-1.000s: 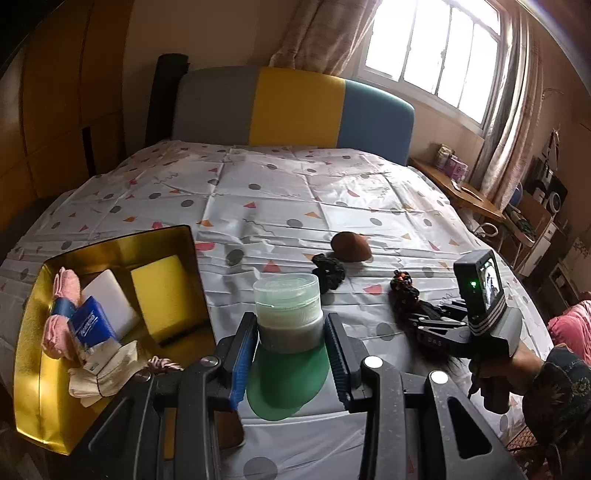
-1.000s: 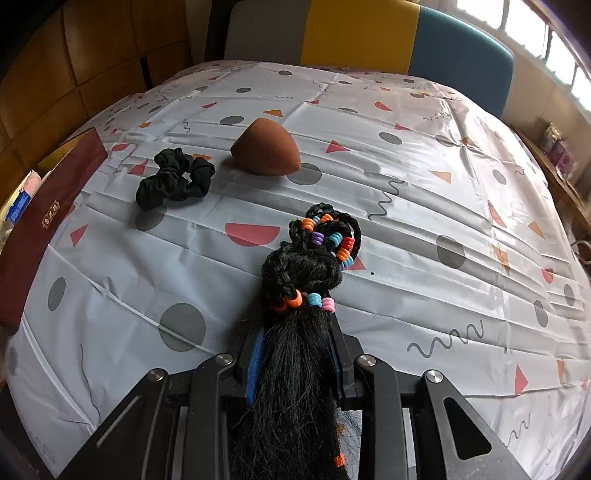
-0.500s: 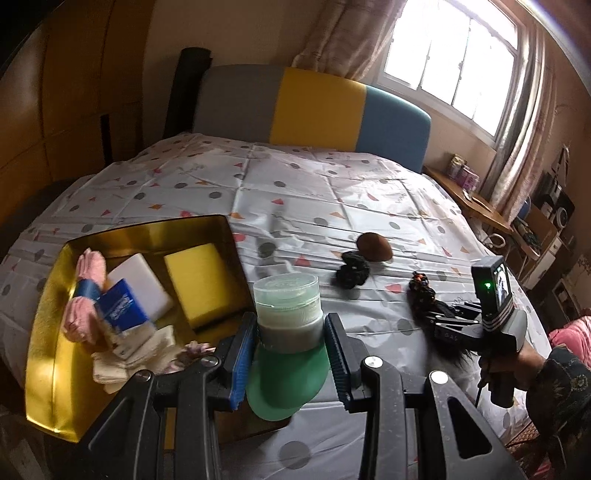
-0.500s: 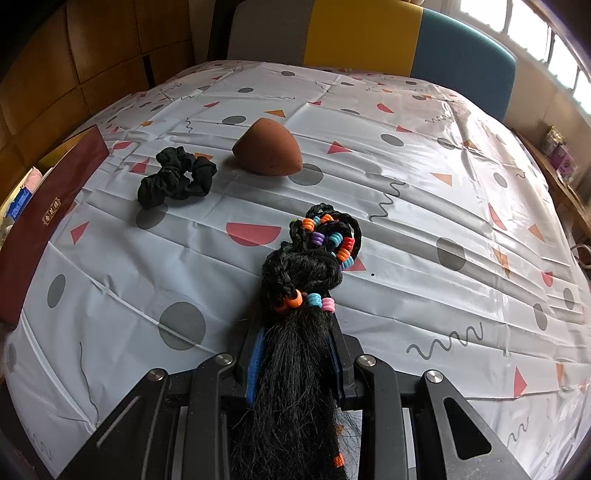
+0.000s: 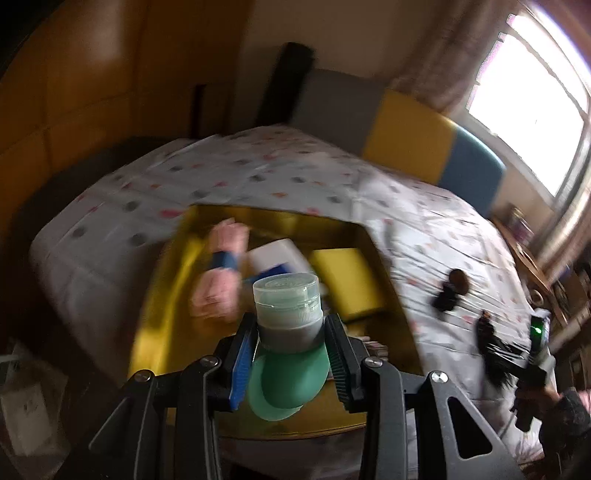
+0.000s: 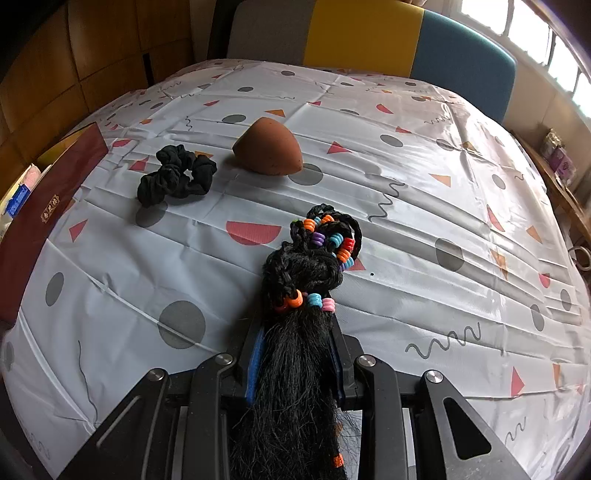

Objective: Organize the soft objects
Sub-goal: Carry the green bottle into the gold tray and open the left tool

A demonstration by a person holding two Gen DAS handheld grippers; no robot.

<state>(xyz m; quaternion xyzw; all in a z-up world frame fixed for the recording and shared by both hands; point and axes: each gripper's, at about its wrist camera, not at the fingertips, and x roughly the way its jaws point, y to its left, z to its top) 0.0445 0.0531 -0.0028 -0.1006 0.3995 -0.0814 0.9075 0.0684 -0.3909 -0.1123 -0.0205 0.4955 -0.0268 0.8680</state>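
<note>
My left gripper (image 5: pixel 290 334) is shut on a soft green squeeze bottle (image 5: pixel 288 373) with a clear cap, held over the gold tray (image 5: pixel 162 295). In the tray lie a yellow sponge (image 5: pixel 347 280), a white block (image 5: pixel 280 254) and a pink bundle with a blue band (image 5: pixel 221 266); this view is blurred. My right gripper (image 6: pixel 295 354) is shut on a black braided hairpiece with coloured beads (image 6: pixel 314 266) that rests on the bed. A black scrunchie (image 6: pixel 175 179) and a brown makeup sponge (image 6: pixel 269 149) lie beyond it.
The bed has a white patterned cover (image 6: pixel 424 221) and a grey, yellow and blue headboard (image 6: pixel 369 33). The tray's dark red outer wall (image 6: pixel 48 206) stands at the left edge. A wooden wardrobe (image 5: pixel 74 92) is left, a window (image 5: pixel 535 110) right.
The left gripper has swung left with the bottle and rolled, so the tray now lies straight ahead under it. The right gripper and hairpiece have not moved.
</note>
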